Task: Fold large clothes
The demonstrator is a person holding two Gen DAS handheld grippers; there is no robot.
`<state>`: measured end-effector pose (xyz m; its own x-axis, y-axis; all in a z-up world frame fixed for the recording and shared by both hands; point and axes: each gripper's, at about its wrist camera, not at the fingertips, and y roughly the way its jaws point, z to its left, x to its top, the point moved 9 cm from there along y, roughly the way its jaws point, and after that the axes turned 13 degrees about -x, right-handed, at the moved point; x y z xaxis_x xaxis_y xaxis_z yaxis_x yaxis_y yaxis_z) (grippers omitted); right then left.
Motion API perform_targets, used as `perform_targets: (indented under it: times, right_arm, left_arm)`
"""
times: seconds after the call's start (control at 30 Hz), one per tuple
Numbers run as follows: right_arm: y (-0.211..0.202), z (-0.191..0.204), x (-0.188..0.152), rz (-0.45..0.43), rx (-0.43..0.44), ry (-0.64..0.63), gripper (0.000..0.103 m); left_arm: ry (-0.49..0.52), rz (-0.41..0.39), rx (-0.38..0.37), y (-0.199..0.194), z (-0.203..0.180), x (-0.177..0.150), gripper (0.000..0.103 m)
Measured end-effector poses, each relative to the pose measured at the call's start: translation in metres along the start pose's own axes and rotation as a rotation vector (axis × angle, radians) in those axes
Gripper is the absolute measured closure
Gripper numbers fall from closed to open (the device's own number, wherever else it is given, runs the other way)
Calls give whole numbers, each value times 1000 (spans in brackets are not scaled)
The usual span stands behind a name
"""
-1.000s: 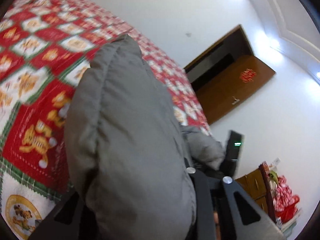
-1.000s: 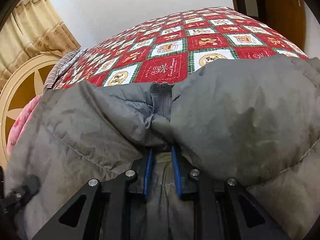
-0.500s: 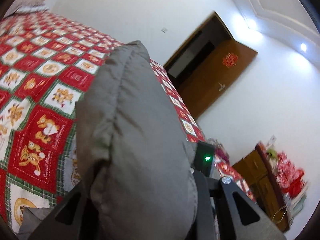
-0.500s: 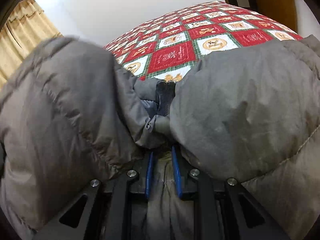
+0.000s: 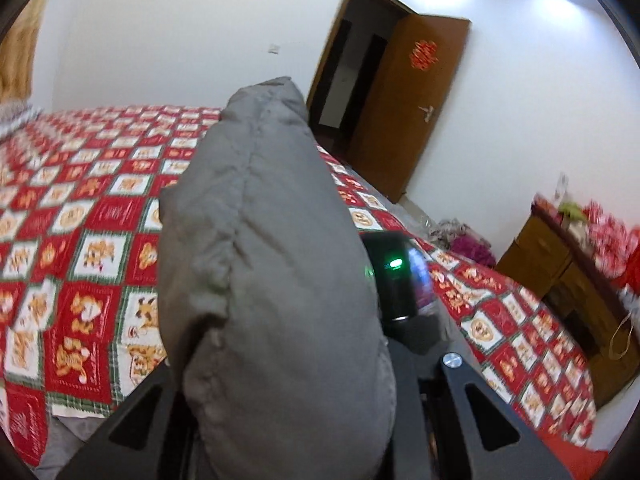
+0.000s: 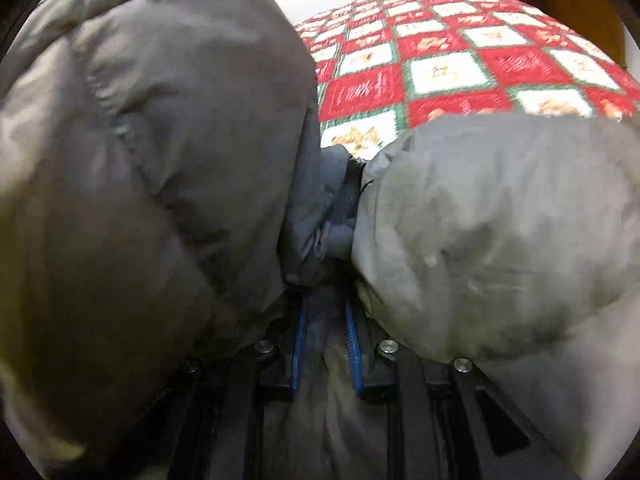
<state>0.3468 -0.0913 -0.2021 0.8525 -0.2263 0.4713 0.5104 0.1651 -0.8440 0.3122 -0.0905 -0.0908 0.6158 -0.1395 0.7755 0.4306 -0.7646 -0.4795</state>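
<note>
A puffy grey down jacket [image 5: 272, 264] bulges up between my left gripper's [image 5: 288, 420] black fingers, which are shut on it; the fingertips are hidden by the fabric. In the right wrist view the same jacket [image 6: 500, 240] fills most of the frame. My right gripper [image 6: 324, 344] is shut on a fold of it near the zip, with blue pads [image 6: 352, 344] pressing the cloth. A large fold of the jacket [image 6: 140, 160] looms at the left, close to the lens. The right gripper's black body with a green light [image 5: 394, 276] shows behind the jacket in the left wrist view.
The bed carries a red, white and green patchwork quilt [image 5: 88, 216], also in the right wrist view [image 6: 460, 64]. An open brown door [image 5: 408, 104] stands at the far wall. A wooden dresser [image 5: 568, 280] with red bags stands at the right.
My left gripper has lifted and swung its part of the jacket rightwards, toward the right gripper. In the right wrist view that fold has grown to fill the left half. The right gripper keeps its hold.
</note>
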Motion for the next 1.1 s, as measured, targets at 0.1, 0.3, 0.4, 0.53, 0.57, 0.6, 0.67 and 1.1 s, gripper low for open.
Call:
perform_targets:
  times: [0.1,0.3,0.4,0.53,0.57,0.6,0.67,1.1]
  right_arm:
    - [-30,-23,-1,-58,-28,1,84]
    - [-49,-78,-23,-90,-107,50,84]
    - [-56,-97,-32,-99,-98,90,84]
    - [-61,-121,-45,-107,-88,131,85]
    - [-63,-123,-48,-109,-81,141,85]
    - [-66,-128,-51,-115,-69,154,86]
    - [-67,-133,-53,-129,-49,166,86]
    - [-81,-186,-48,-129,107,326,86]
  left_arm:
    - [80,32,15,14,-21,-1,82]
    - [214,134,10,54,-63,-26,82]
    - [268,169,6,68,-79,-39,82]
    - [265,201,-46,79,-91,-50,82]
    - [264,203,-52,81,-94,-51,82]
    - [262,203,-59,82,-96,-53,81]
    - [246,198,-78,84,-99,-57,81]
    - [301,245,-24,113,-115,-90,81]
